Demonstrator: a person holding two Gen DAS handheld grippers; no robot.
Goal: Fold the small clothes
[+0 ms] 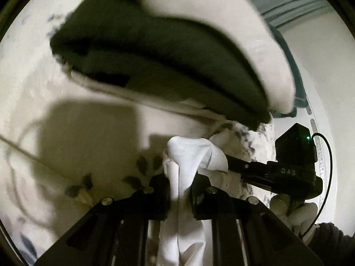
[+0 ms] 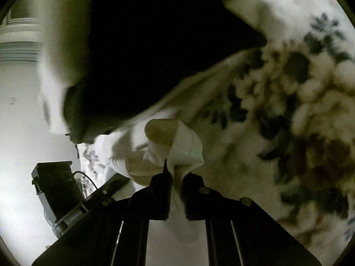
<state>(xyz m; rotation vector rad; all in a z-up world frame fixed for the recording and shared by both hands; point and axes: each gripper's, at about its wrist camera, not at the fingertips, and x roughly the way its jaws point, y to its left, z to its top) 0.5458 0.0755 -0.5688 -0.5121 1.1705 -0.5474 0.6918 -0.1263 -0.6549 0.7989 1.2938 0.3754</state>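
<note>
My left claw (image 1: 180, 190) and right claw (image 2: 176, 190) are both pinched tight on the white garment (image 1: 188, 155), bunched betw. fingers, above the floral bedspread (image 2: 288, 110); dark folded item (image 1: 155, 55) behind, prob. clothing.

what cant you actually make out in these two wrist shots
- White garment: type and full shape unknown; both views' bottom edges and the left gripper and right gripper hide it.
- Dark cloth: blurred in left view, pure black in right.
- Floral bedding: motion-blurred.
</note>
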